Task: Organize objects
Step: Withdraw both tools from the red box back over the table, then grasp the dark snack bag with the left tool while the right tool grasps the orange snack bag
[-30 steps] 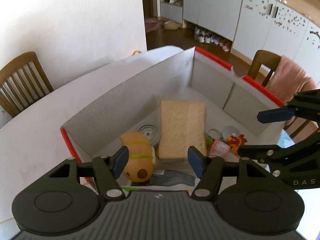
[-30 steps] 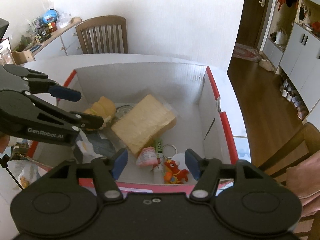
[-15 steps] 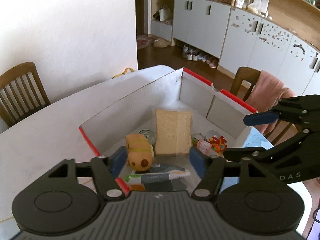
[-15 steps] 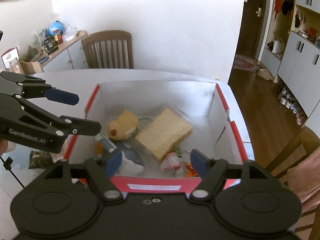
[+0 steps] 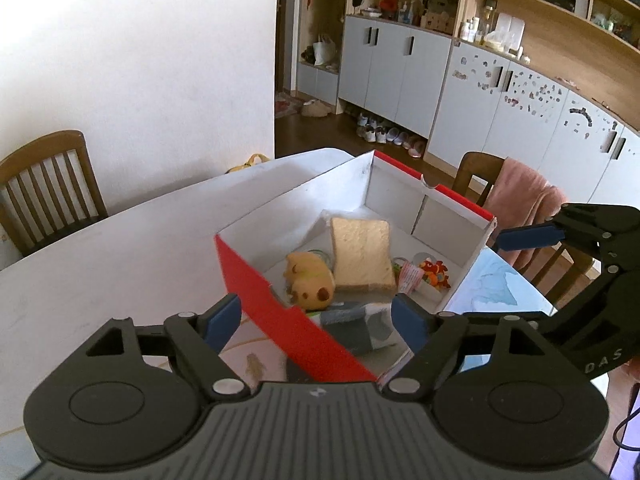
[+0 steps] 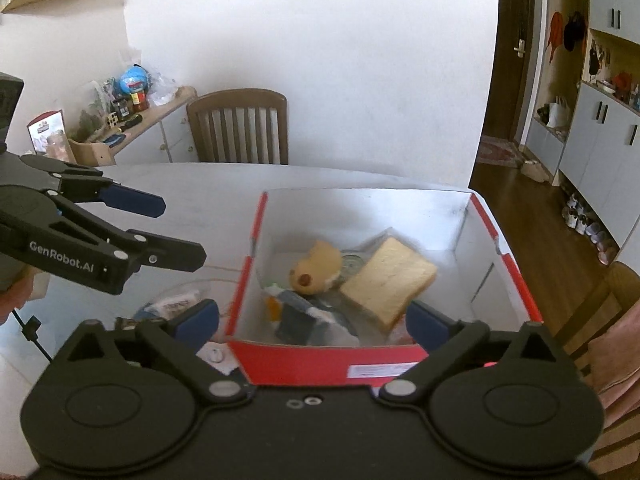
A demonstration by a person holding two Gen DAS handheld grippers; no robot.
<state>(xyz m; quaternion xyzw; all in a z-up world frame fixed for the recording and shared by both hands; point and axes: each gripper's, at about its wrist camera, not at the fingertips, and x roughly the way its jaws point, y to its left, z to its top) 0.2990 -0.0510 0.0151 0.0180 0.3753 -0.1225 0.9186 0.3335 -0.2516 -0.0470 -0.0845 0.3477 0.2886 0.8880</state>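
My left tongs [image 5: 316, 322]: jaws spreading, nothing between the pads; they hang above the near corner of the red-and-white box [image 5: 256, 292].
My right tongs [image 6: 312, 320]: jaws spreading wide, empty too, poised over the box's near wall [image 6: 328, 356].
Where the goods are: inside the box, just ahead of both pairs of tongs; the bread slice [image 6: 388, 280] leans across the middle, the yellow plush toy [image 6: 316, 268] touches its left side.
Risk, as I judge it: the box looks light and sits near the table's edge on my right; a low pass could catch the rim and drag or tip it.
Second risk: my two pairs of tongs work close together, and a clash over the box seems possible.
Third risk: loose packets [image 6: 176, 304] lie outside, left of the box, under my right tongs' left finger; a careless sweep could push them away.
Count: one box, one bread slice, one plush toy, one grey pouch [image 5: 356, 326], one small red figure [image 5: 434, 274], one pink packet [image 5: 408, 276].
Uncounted: the rest of the pile overlaps too much to tally.
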